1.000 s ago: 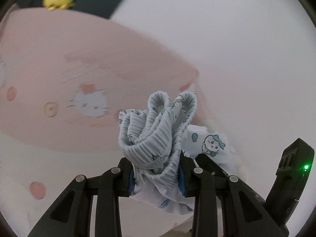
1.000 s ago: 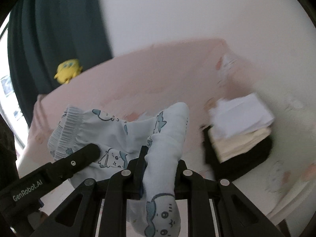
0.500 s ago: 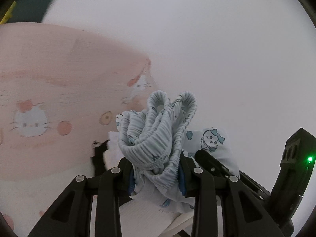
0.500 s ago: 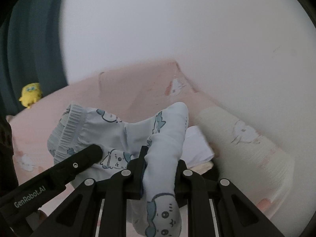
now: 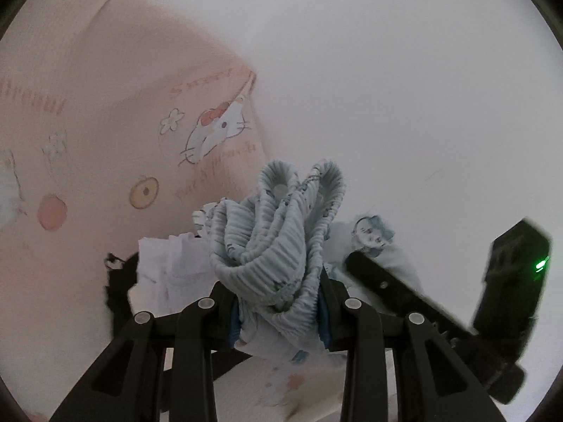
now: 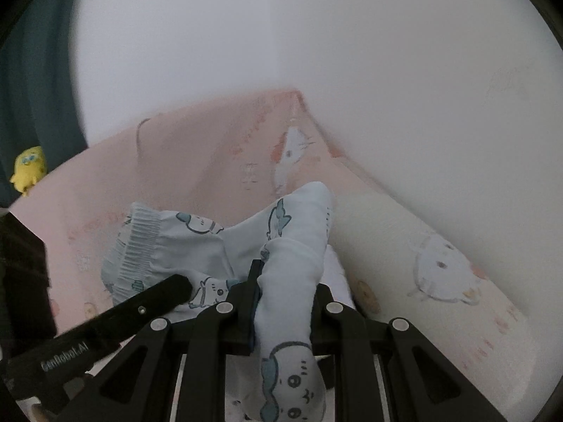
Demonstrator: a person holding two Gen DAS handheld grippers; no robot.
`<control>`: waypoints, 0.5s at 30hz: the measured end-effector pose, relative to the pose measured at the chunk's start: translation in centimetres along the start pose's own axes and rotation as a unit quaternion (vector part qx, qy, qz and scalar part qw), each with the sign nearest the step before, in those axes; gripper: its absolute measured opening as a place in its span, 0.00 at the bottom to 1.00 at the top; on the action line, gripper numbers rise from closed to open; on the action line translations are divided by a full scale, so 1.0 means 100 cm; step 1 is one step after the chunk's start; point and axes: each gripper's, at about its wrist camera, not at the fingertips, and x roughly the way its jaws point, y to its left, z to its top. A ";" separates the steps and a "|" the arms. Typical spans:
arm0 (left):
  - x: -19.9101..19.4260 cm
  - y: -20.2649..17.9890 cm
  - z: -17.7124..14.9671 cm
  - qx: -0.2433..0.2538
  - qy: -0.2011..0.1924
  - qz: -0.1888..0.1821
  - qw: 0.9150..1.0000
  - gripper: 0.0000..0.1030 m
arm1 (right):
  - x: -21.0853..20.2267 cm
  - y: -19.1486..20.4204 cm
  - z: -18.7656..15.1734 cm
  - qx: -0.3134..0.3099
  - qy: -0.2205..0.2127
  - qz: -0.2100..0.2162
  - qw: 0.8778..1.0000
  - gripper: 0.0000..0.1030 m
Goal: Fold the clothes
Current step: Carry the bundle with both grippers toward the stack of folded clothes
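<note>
Left tool (image 5: 279, 311) clamped on the bunched ribbed waistband of the light blue pants (image 5: 274, 246), jaws narrowed onto the fabric, folds bulging up ahead of the fingertips. Right tool (image 6: 285, 311) pinched tight on a pants leg (image 6: 292, 267), cloth standing up ahead of the jaws and trailing back under them, cartoon print visible. In the right wrist view the rest of the garment spans left of the right tool, waistband (image 6: 140, 242) held up, with the other tool's black finger (image 6: 147, 307) crossing in front of it. Pants are off the bed, held between both tools.

Pink cartoon-print bedsheet (image 5: 88, 140) ahead and left of the left tool. A stack of folded clothes (image 5: 165, 270), white on top, dark underneath, sits just left of the left tool's jaws. Cream pillow (image 6: 422, 263) right of the right tool, against the white wall (image 6: 352, 52). Yellow plush toy (image 6: 30, 168) far left, beside a dark curtain (image 6: 31, 70). Edges blurry.
</note>
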 end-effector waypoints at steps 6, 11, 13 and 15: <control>0.018 0.018 0.003 -0.040 0.010 -0.012 0.999 0.29 | 0.028 -0.013 0.009 0.035 0.012 0.052 0.998 0.16; 0.036 0.023 0.000 -0.046 0.019 -0.006 0.999 0.29 | 0.051 -0.016 0.015 0.025 0.034 0.057 0.997 0.16; 0.046 0.023 -0.007 -0.046 0.022 -0.007 0.999 0.29 | 0.059 -0.018 0.017 0.024 0.039 0.055 0.997 0.16; 0.051 0.020 -0.012 -0.039 0.015 0.000 0.999 0.29 | 0.066 -0.021 0.017 0.027 0.043 0.058 0.997 0.16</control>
